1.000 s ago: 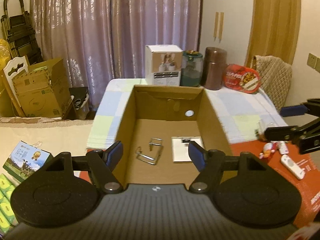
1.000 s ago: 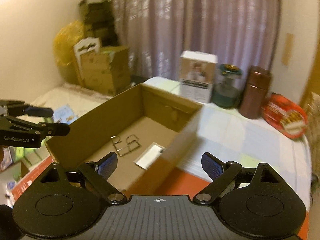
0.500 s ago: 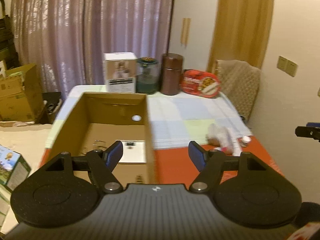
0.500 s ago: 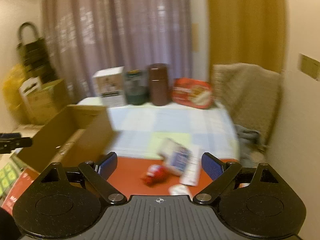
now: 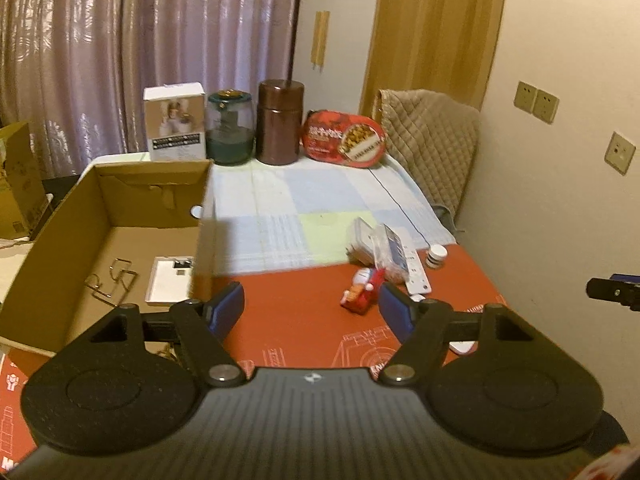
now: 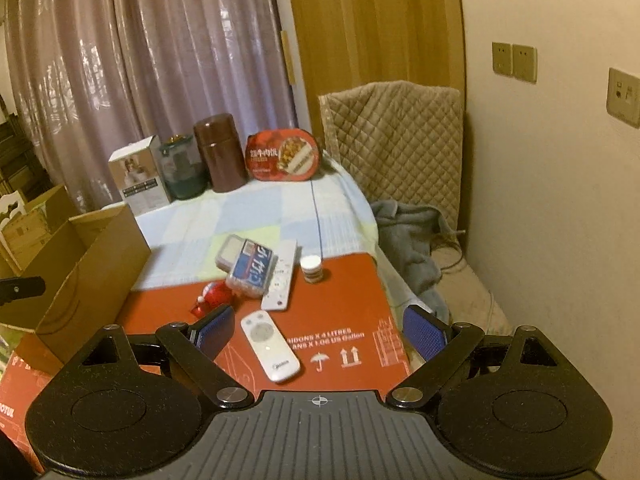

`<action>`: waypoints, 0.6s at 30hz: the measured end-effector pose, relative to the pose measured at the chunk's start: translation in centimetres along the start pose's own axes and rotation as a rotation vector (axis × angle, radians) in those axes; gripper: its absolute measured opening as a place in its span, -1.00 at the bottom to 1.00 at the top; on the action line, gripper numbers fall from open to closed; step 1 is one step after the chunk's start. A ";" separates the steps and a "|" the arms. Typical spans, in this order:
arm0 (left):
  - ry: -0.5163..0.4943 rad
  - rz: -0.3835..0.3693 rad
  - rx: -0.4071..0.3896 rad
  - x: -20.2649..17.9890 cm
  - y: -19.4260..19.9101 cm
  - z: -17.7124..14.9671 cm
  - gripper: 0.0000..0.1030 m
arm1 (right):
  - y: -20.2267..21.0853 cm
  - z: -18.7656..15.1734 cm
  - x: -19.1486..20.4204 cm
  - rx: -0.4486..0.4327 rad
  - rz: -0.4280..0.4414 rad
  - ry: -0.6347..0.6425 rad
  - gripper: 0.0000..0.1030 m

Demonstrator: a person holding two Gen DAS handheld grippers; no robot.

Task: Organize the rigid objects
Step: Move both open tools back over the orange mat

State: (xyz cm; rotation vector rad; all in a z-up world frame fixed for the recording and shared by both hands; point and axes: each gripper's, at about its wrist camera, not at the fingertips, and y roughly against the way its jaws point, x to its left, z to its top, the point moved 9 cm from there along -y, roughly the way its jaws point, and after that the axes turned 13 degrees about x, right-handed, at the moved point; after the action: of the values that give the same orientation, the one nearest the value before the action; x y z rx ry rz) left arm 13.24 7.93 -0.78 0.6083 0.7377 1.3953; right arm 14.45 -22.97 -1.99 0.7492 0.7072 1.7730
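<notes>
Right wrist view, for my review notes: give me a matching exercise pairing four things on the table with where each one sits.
Things:
1. white remote
2. brown canister
3. small white-capped jar
4. cardboard box

Places:
A. at the table's far end, beside the green jar
B. at the left, walls up and top open
C. nearest the right gripper, on the red sheet
D. on the red sheet's far edge, right of the long white remote

Pairs: 1-C, 2-A, 3-D, 4-B
</notes>
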 end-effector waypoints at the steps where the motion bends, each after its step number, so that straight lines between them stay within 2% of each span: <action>1: -0.004 -0.002 0.005 -0.3 -0.2 -0.1 0.36 | -0.3 -0.2 -0.1 0.005 0.002 -0.001 0.71; 18: -0.043 -0.025 0.070 -3.5 -4.9 -0.9 0.61 | -5.0 -1.1 1.3 0.085 0.036 0.065 0.71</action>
State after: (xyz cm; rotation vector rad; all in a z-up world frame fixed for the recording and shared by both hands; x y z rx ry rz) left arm 15.64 3.94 -4.71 0.6800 0.7599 1.3335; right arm 16.19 -20.44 -6.29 0.7687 0.8211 1.8157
